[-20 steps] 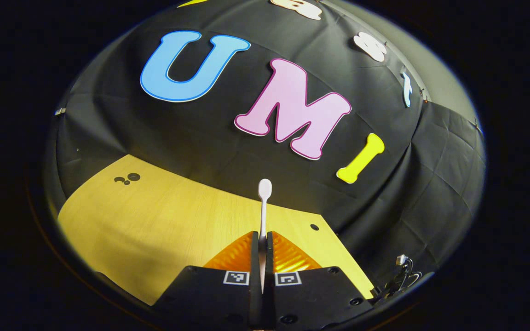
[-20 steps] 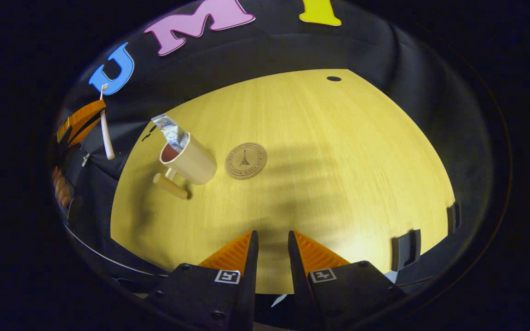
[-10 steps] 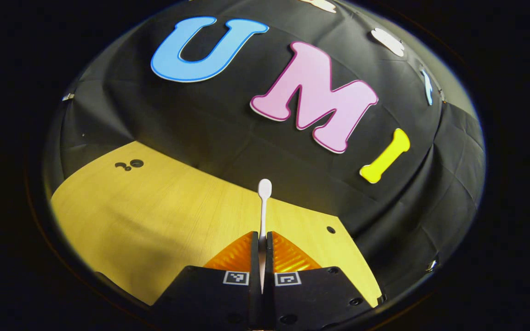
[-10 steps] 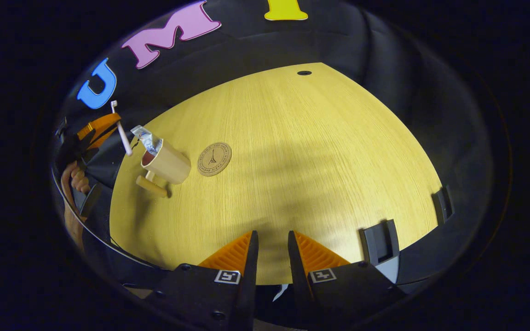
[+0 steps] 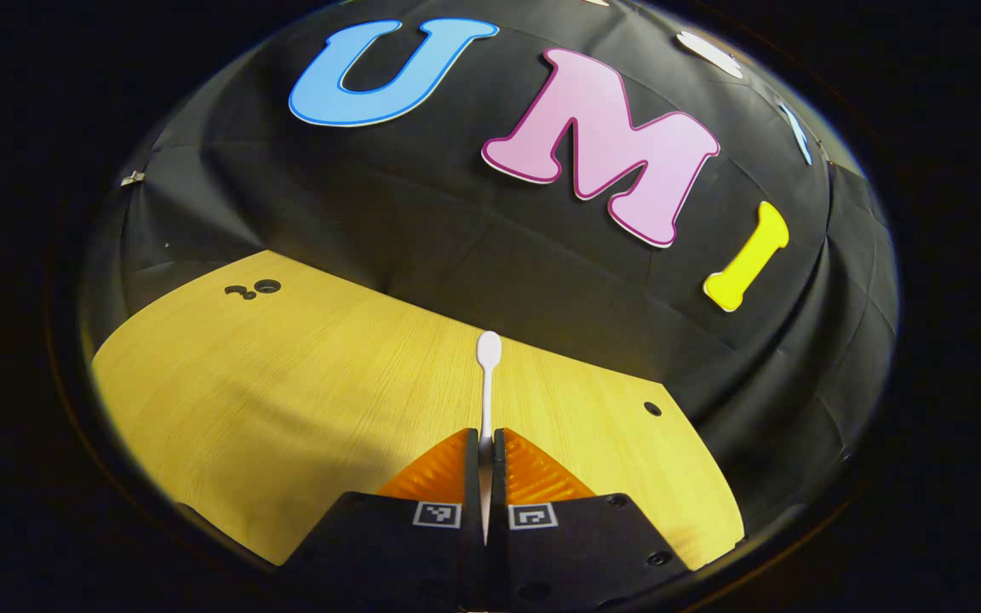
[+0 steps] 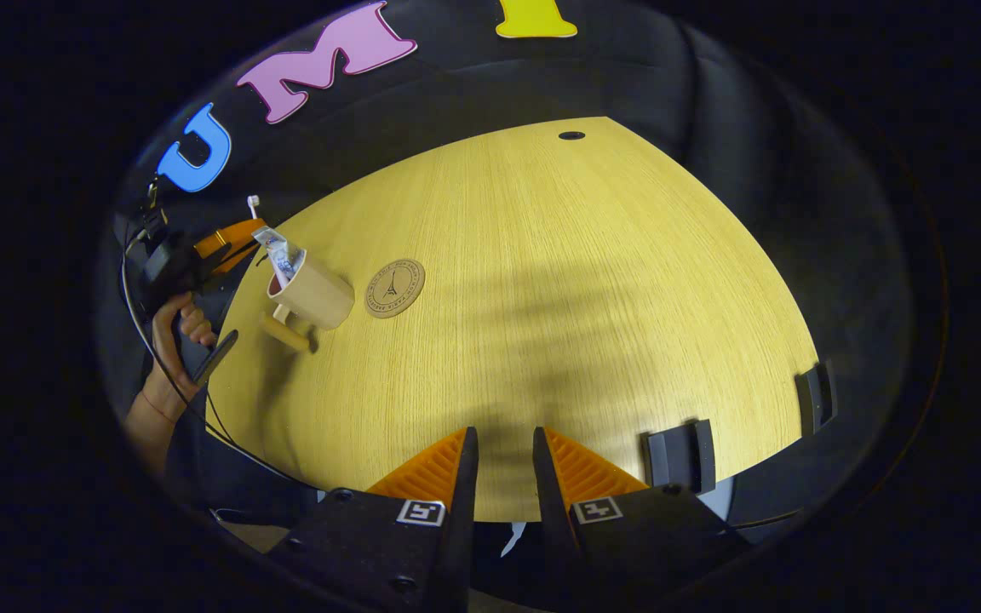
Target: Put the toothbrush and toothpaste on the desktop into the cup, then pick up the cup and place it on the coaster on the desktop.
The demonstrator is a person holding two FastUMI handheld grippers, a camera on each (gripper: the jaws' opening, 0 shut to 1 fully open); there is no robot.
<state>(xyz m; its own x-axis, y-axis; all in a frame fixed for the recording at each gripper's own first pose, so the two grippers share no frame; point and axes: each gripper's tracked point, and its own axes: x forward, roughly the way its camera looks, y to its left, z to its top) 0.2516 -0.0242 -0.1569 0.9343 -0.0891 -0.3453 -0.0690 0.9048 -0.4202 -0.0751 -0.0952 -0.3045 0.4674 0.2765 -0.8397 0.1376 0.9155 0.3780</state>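
Left gripper view showed our left tongs [image 5: 485, 438] clamped on the toothbrush [image 5: 488, 375], poised beside the cup [image 6: 312, 291] holding toothpaste [image 6: 278, 249]; right tongs [image 6: 505, 443] hung narrowly apart, empty.

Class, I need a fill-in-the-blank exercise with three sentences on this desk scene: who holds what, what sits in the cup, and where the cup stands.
1. The left gripper is shut on the ____.
2. The toothpaste already sticks out of the ____.
3. The cup stands beside the coaster, not yet ____ it.

Missing words: toothbrush; cup; on
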